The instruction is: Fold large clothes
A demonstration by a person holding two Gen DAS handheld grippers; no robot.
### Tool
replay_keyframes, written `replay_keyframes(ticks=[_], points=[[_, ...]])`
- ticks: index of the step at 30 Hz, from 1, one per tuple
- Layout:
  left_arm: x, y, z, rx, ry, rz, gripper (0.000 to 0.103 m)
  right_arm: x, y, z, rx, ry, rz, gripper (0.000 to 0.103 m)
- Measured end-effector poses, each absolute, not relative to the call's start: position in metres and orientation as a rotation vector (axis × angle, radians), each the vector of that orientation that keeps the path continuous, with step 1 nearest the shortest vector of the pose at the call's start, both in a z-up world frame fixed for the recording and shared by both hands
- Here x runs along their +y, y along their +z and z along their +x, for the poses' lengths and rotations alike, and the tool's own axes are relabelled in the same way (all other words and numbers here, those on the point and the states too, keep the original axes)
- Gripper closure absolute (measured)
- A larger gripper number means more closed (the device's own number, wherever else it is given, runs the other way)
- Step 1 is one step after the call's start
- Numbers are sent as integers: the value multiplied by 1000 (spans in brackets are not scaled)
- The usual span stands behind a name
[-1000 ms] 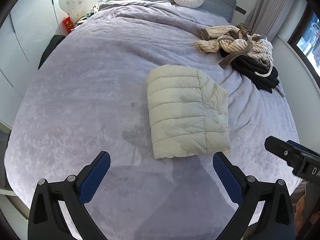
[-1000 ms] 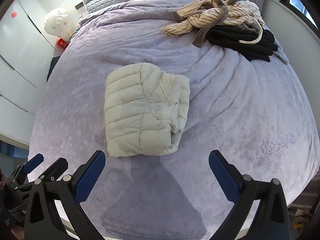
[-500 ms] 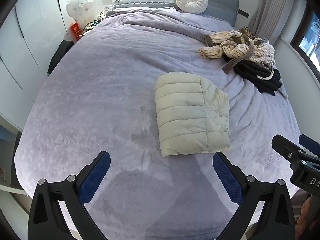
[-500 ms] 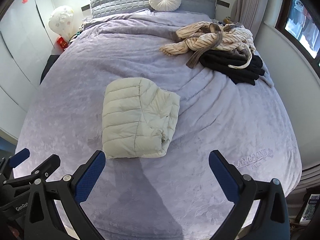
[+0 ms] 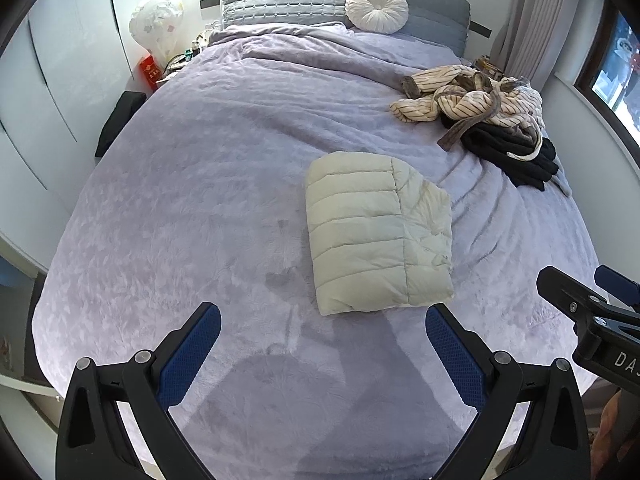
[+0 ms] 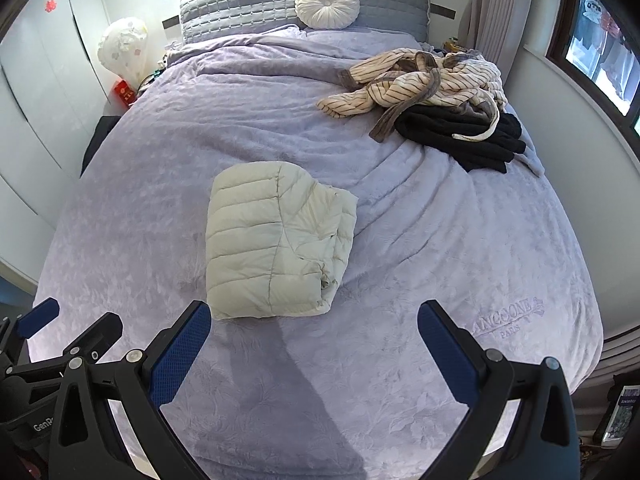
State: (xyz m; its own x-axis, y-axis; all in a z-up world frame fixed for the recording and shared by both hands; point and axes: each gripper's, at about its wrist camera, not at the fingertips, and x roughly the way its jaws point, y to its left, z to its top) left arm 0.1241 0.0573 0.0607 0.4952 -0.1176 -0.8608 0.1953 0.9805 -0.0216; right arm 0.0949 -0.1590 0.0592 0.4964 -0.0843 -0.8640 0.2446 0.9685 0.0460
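A cream quilted puffer jacket (image 5: 376, 232) lies folded into a rectangle on the lilac bed cover (image 5: 208, 184); it also shows in the right wrist view (image 6: 276, 244). My left gripper (image 5: 322, 350) is open and empty, held above the foot of the bed, short of the jacket. My right gripper (image 6: 312, 346) is open and empty, also back from the jacket's near edge. The right gripper's body shows at the right edge of the left wrist view (image 5: 588, 312), and the left gripper's body shows at the left edge of the right wrist view (image 6: 60, 344).
A striped cream robe (image 6: 420, 80) lies bunched on dark clothes (image 6: 464, 136) at the bed's far right. A round white cushion (image 6: 327, 4) leans on the grey headboard (image 6: 240, 4). Wardrobe doors (image 5: 48, 92) stand left; a wall and window (image 6: 600, 52) stand right.
Both grippers have drawn back and up from the bed, so the folded jacket looks smaller and farther. The jacket has not moved. Both grippers stay open.
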Motion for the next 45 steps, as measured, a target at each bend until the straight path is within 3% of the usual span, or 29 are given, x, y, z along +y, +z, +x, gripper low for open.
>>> replay_keyframes(ticks=[45], points=[[55, 64, 123, 1031, -189, 89, 0, -154, 60, 86, 1037, -203, 182, 0]])
